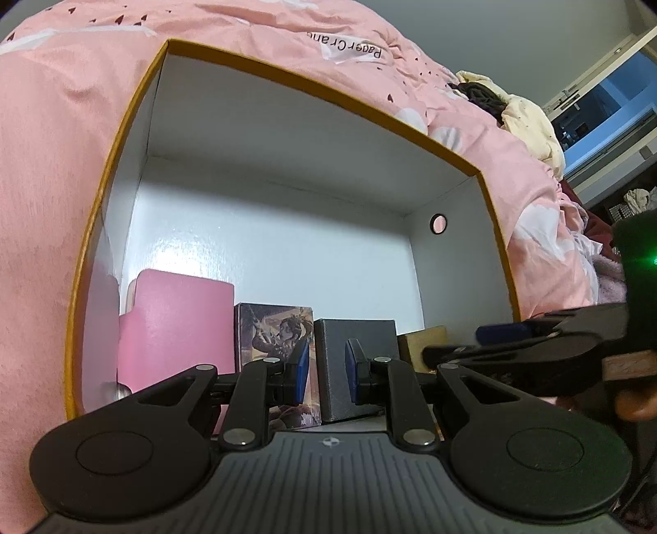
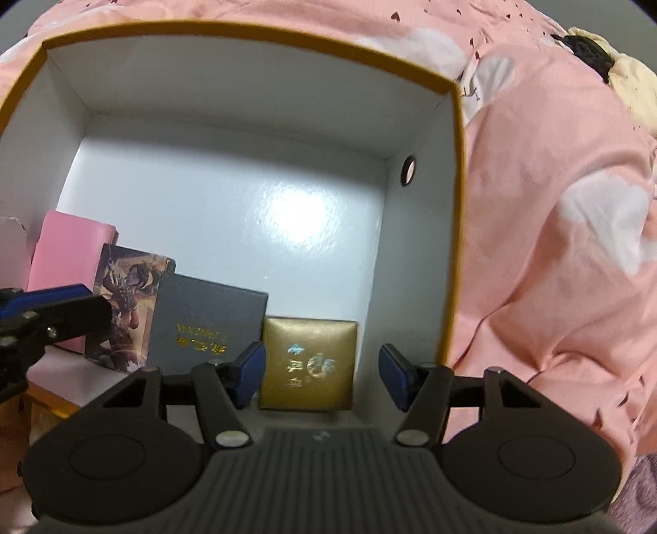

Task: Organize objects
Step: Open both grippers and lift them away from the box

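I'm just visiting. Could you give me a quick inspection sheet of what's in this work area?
Surface: pink printed bedspread.
Job's things: large white-lined cardboard box with orange rim; inside, in a row, pink rectangular case, picture-printed box, dark grey box, gold padded case.
Clutter: cream and dark clothing heap on the bed.
Grippers: left claw shut, empty; right claw open, astride the gold case, not touching.
Cables: nothing seen.
Surroundings: window, grey wall.

A pink bedspread (image 1: 49,197) printed with small dark hearts and white shapes covers the bed, its fabric rumpled toward the right. A cream-coloured cloth (image 1: 529,119) with a dark garment (image 1: 480,96) on it lies bunched at the far edge, near a window (image 1: 607,107).
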A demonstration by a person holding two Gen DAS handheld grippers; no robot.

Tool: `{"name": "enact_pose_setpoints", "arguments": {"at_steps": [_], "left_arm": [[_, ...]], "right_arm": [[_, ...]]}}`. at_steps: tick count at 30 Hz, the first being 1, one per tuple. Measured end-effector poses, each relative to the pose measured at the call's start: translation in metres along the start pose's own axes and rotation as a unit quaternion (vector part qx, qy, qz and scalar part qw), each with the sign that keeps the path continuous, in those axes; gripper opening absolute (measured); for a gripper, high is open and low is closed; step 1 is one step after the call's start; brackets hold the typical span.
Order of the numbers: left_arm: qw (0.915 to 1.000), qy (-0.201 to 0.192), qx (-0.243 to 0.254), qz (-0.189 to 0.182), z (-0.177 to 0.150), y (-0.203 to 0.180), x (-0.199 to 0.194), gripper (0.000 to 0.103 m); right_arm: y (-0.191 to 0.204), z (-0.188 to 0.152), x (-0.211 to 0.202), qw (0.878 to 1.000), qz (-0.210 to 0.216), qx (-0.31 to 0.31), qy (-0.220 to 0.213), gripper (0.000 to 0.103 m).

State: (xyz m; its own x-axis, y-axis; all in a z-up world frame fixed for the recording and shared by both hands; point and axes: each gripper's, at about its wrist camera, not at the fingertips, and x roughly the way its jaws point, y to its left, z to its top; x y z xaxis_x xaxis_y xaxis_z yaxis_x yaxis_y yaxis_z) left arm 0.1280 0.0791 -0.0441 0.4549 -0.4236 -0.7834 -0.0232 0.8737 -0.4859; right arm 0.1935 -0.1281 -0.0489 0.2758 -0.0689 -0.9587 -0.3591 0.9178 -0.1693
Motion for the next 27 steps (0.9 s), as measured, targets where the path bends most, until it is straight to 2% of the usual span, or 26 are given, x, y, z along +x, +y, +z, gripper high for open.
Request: {"name": "enact_pose_setpoints", "arguments": {"at_steps": [2,5,8,11,16,19,24,27], "left_arm": [[1.0000,0.001,0.001,-0.001,0.000,-0.001,0.001,0.020],[1.0000,-0.003,0.005,-0.004,0.000,-0.004,0.001,0.020],[1.0000,-0.004,0.009,-0.001,0.000,-0.006,0.001,0.020],[1.0000,-0.003,0.009,0.001,0.001,-0.006,0.002,0.020],[1.0000,0.002,0.006,0.006,0.000,-0.005,0.004,0.020],[1.0000,0.003,0.006,0.006,0.000,-0.005,0.003,0.020],[0.9998,0.002,0.017,0.006,0.000,-0.011,0.000,0.020],[0.9996,-0.004,0.029,0.003,-0.003,-0.018,-0.009,0.020]], "right_arm": [[-0.006,0.002,-0.004,1.000,0.015,-0.007,-0.010,0.058],[-0.011,0.009,-0.008,0.999,0.032,-0.022,-0.022,0.038],[0.002,0.021,-0.002,0.998,0.038,-0.045,-0.029,0.024],[0.007,0.028,0.005,0.997,0.045,-0.062,-0.028,0.017],[0.012,0.031,0.021,0.996,0.010,-0.082,-0.020,0.013],[0.011,0.027,0.026,0.997,0.021,-0.076,-0.002,0.010],[0.005,0.028,0.023,0.998,0.035,-0.046,0.000,0.010],[0.002,0.026,0.009,0.998,0.032,-0.042,-0.029,0.011]]}}
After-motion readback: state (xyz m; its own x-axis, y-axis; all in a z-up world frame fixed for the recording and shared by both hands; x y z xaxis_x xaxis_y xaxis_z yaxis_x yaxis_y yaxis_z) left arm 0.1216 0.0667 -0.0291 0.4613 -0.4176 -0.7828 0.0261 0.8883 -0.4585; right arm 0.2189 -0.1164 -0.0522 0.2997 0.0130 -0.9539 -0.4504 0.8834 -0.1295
